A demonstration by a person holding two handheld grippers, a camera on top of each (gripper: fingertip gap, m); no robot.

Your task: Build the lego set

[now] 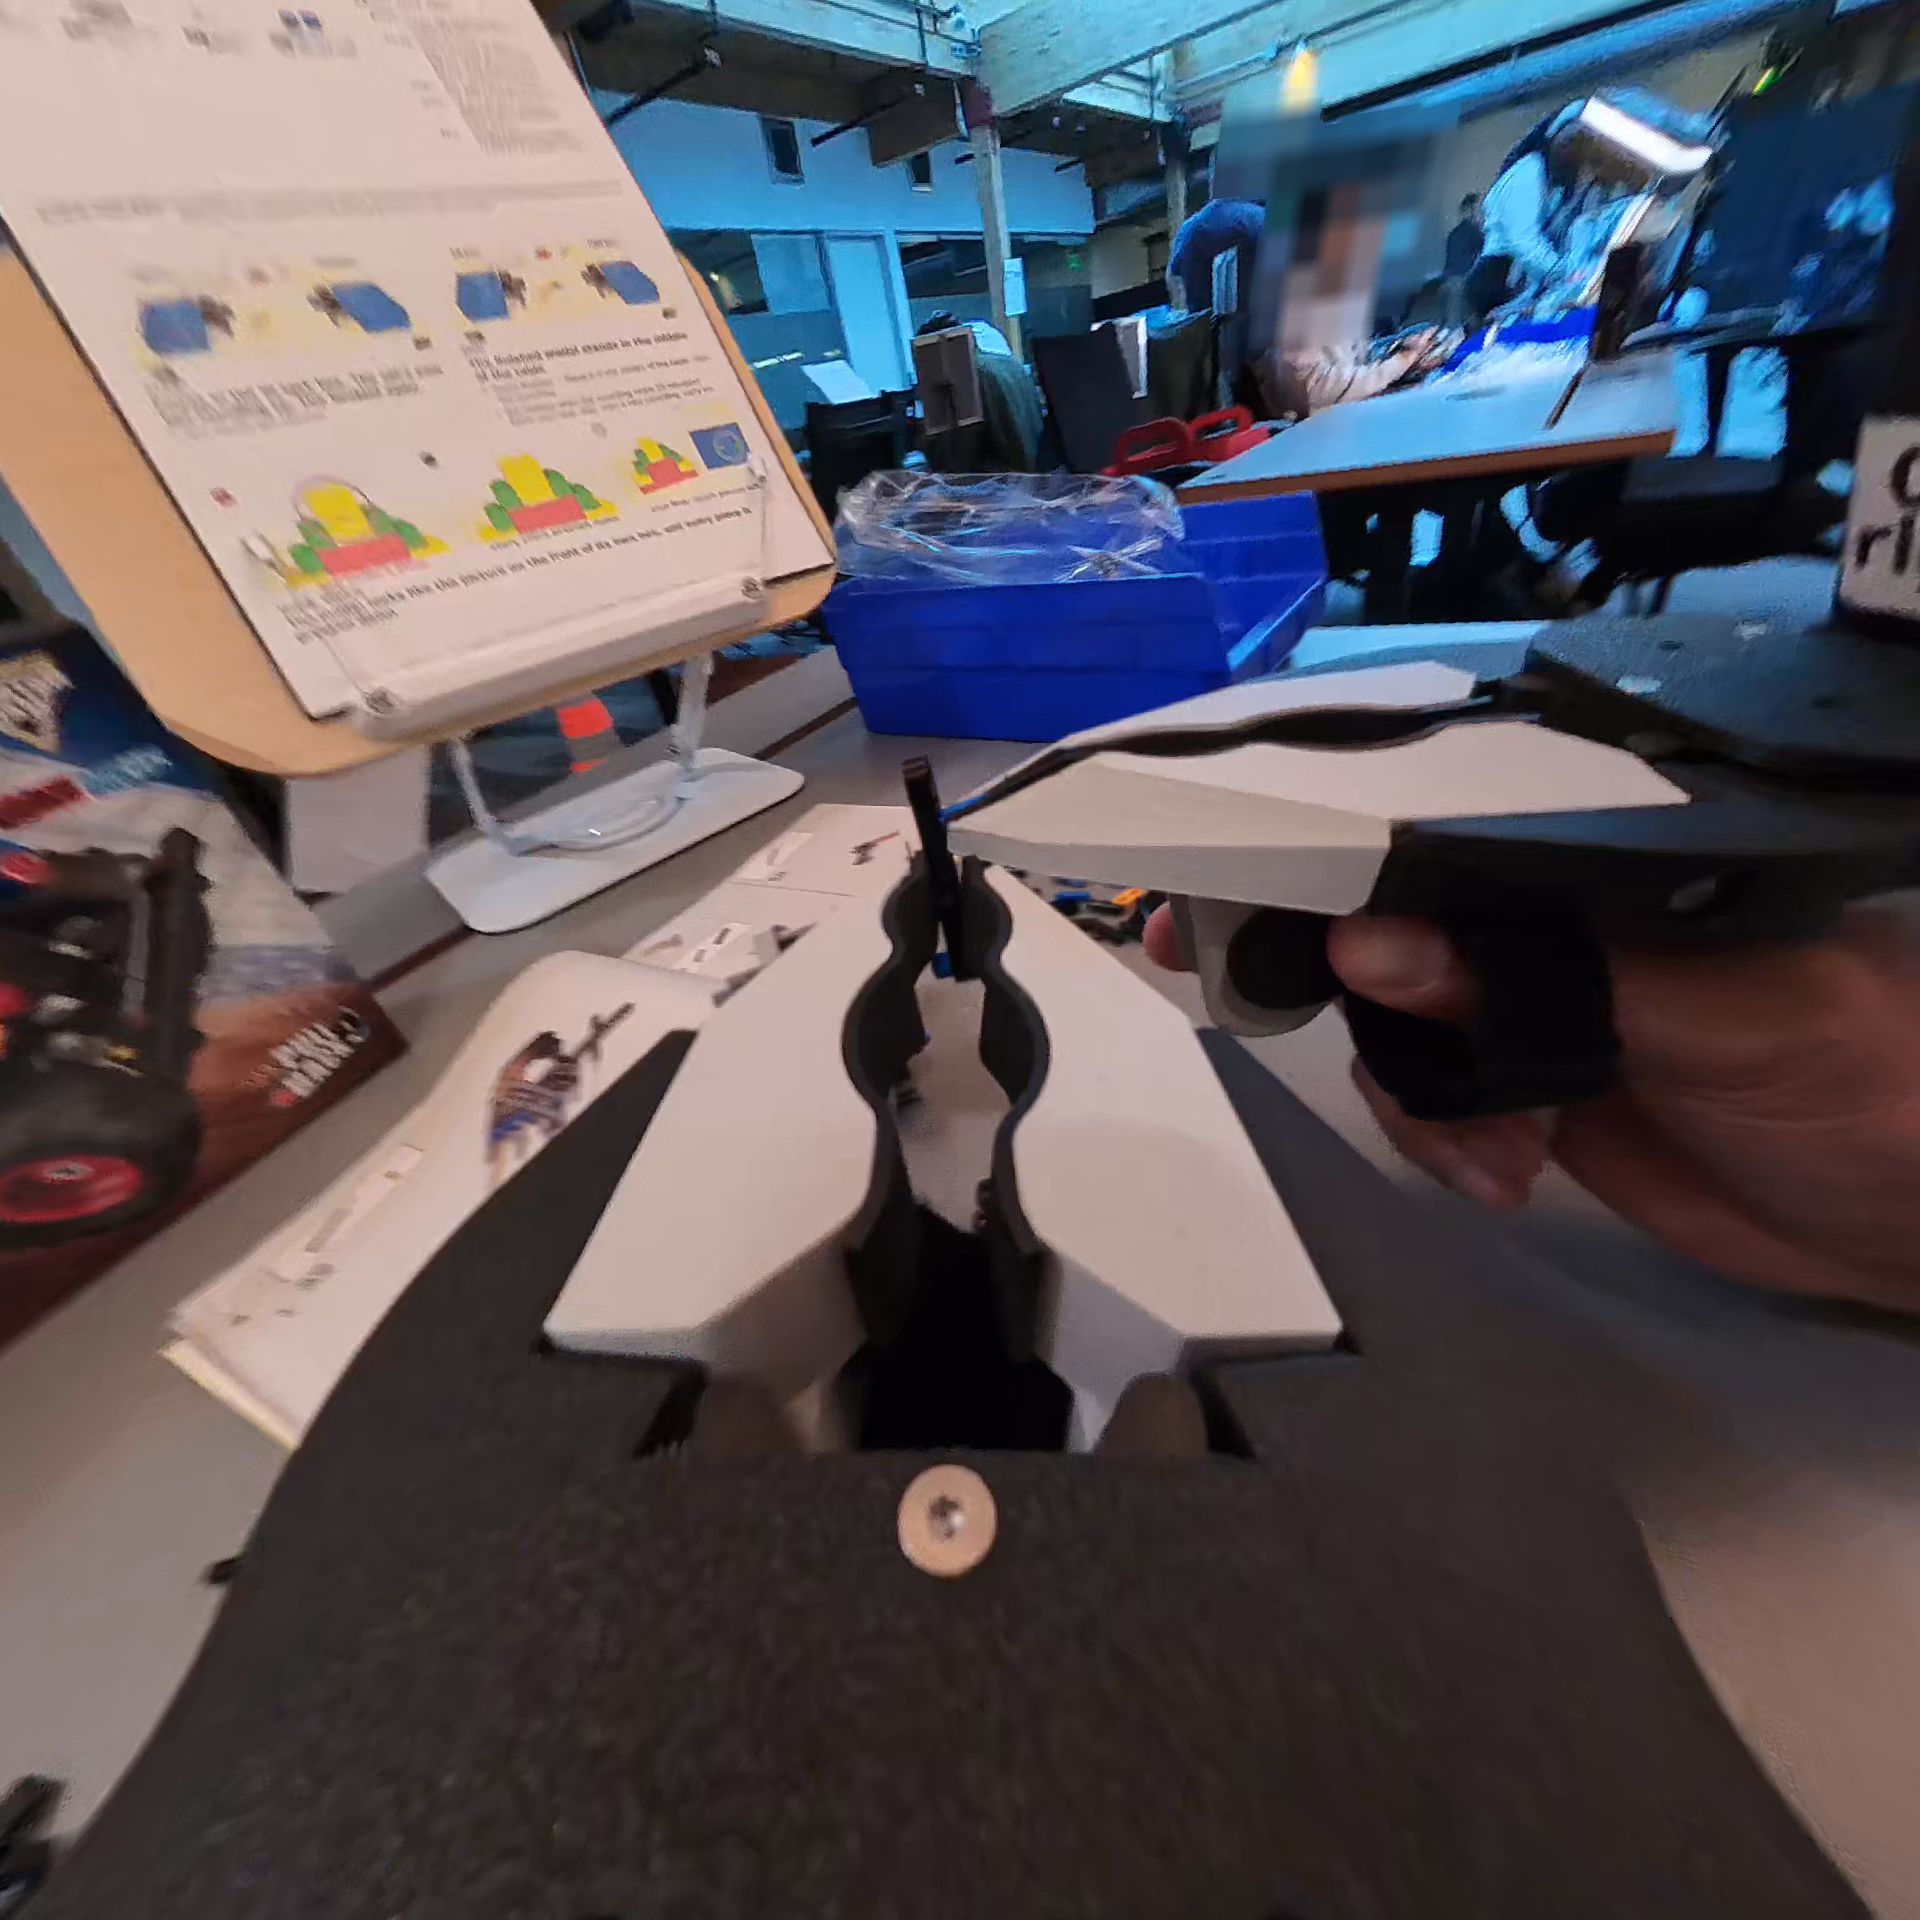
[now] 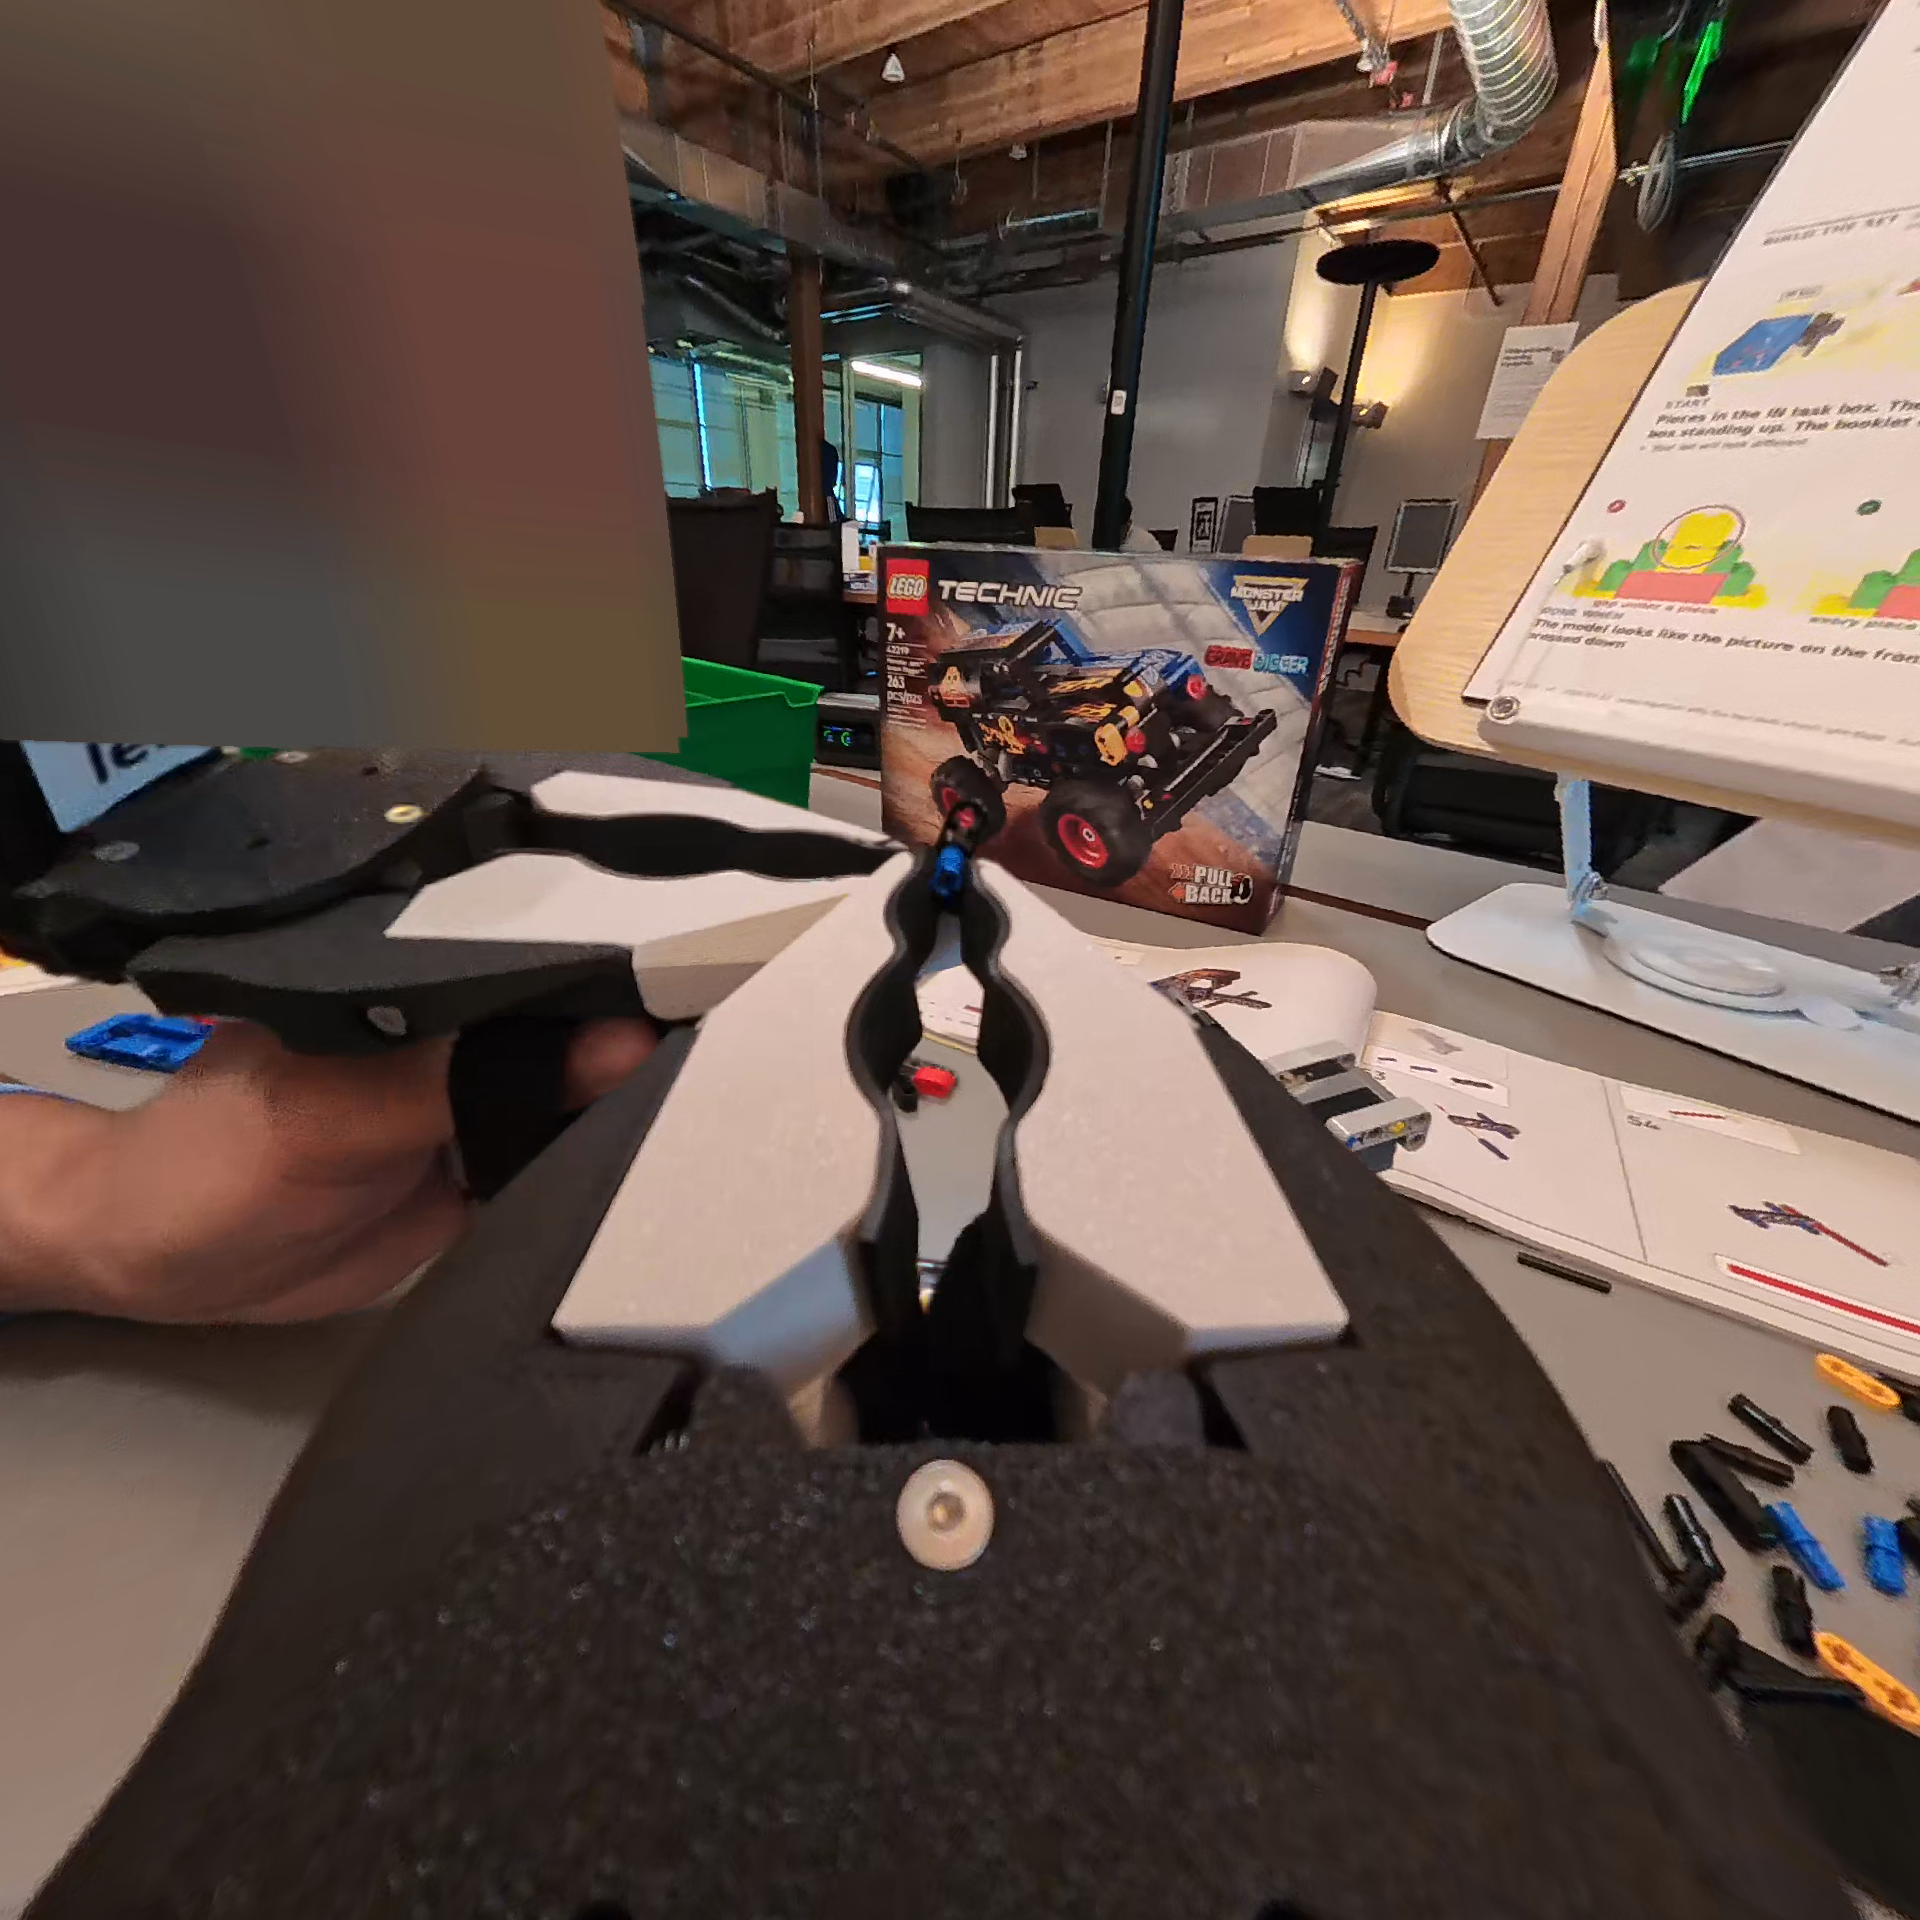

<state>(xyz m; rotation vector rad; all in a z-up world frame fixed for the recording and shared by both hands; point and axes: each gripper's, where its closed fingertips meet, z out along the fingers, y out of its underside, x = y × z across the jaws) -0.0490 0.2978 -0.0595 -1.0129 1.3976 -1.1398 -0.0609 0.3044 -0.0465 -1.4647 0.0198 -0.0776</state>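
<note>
My left gripper point(image 1: 948, 902) is shut on a thin black Lego piece point(image 1: 928, 831) that stands upright out of its fingertips. My right gripper point(image 2: 943, 891) is shut on a small blue pin point(image 2: 945, 871). In the left wrist view the right gripper point(image 1: 961, 823) comes in from the right, with the blue pin touching the black piece. In the right wrist view the left gripper point(image 2: 883, 854) comes in from the left, and the black piece point(image 2: 962, 821) sits just past the pin. Both are held above the grey table point(image 2: 156, 1455).
The set box point(image 2: 1112, 717) stands behind. An open instruction booklet point(image 2: 1558, 1174) lies on the table with a grey block point(image 2: 1351, 1101) on it. Several loose black, blue and orange pieces point(image 2: 1787, 1538) lie at the right. A sheet stand point(image 1: 395, 343) and blue bins point(image 1: 1039, 644) stand farther back.
</note>
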